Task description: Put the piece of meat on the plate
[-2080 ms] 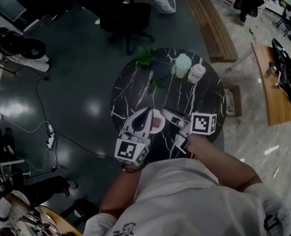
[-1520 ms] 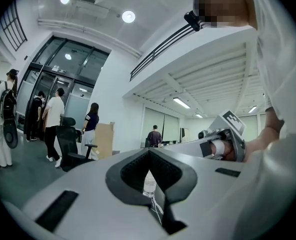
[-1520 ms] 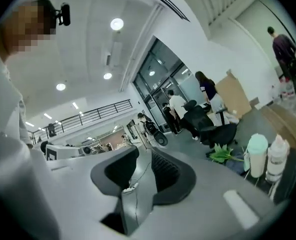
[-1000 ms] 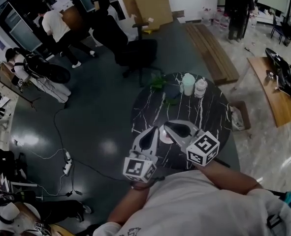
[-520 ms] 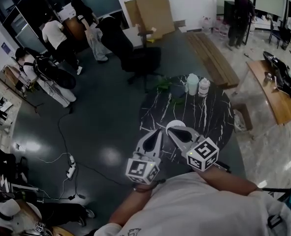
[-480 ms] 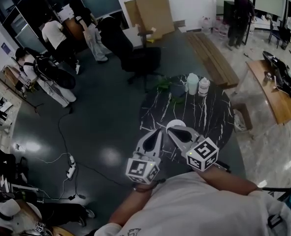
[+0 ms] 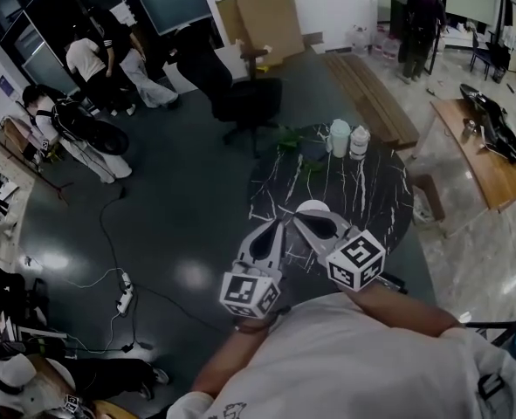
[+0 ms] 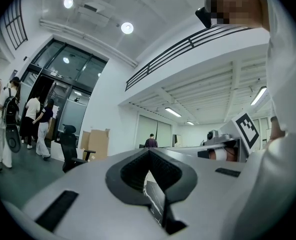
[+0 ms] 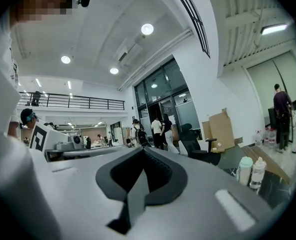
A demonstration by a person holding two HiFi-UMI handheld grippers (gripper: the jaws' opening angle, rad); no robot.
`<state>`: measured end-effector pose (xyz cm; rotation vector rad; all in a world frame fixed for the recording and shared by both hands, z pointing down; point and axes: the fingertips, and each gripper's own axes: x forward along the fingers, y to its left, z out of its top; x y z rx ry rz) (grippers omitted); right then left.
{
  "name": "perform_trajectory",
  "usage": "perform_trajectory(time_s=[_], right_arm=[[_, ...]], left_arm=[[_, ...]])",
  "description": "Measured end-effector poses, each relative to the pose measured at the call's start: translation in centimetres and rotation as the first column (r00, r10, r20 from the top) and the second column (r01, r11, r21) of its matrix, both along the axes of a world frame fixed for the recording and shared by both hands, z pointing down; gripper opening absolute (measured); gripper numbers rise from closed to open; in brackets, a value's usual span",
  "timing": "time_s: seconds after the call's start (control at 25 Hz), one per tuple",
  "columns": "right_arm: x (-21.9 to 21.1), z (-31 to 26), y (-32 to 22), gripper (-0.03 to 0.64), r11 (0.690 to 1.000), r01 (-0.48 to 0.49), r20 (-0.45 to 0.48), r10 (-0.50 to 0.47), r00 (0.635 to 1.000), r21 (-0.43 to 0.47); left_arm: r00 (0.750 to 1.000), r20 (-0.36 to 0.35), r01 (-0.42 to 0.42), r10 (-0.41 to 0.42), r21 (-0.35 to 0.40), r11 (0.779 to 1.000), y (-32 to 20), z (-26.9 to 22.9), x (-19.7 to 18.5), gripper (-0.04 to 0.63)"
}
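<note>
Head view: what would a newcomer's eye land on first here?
The round black marble table stands out against the dark floor, with two pale bottles at its far edge. Nearer the person, the left gripper and right gripper, both shut and empty, hover by a white plate.

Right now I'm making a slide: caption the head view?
Left tool and right tool, both shut and empty, near a plate on a round black table.

Left gripper (image 7: pixel 272 226), right gripper (image 7: pixel 302 217) hover over black table (image 7: pixel 373 190).
</note>
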<state>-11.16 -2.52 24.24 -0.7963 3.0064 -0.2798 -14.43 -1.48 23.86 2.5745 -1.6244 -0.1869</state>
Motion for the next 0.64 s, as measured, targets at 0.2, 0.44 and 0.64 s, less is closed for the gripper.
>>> perform_trajectory(time_s=[0.2,0.44,0.64], right_arm=[[-1.3,-0.1,-0.1,0.002,1.000,0.003,-0.002,-0.003,1.000,0.009],[-2.0,-0.4,-0.2,0.002,0.999,0.007,-0.020,-0.006,1.000,0.033],[-2.3,-0.6,0.7,0.002,0.999,0.013,-0.032,-0.011,0.999,0.053]], left_arm=[[1.000,-0.006,-0.002,0.002,0.010,1.000,0.0,-0.2,-1.0,0.005],[1.000,-0.012,0.003,-0.003,0.010,1.000,0.0,-0.2,-1.6,0.006],[1.000,-0.018,0.000,0.000,0.014,1.000,0.6,-0.2,-1.6,0.006]])
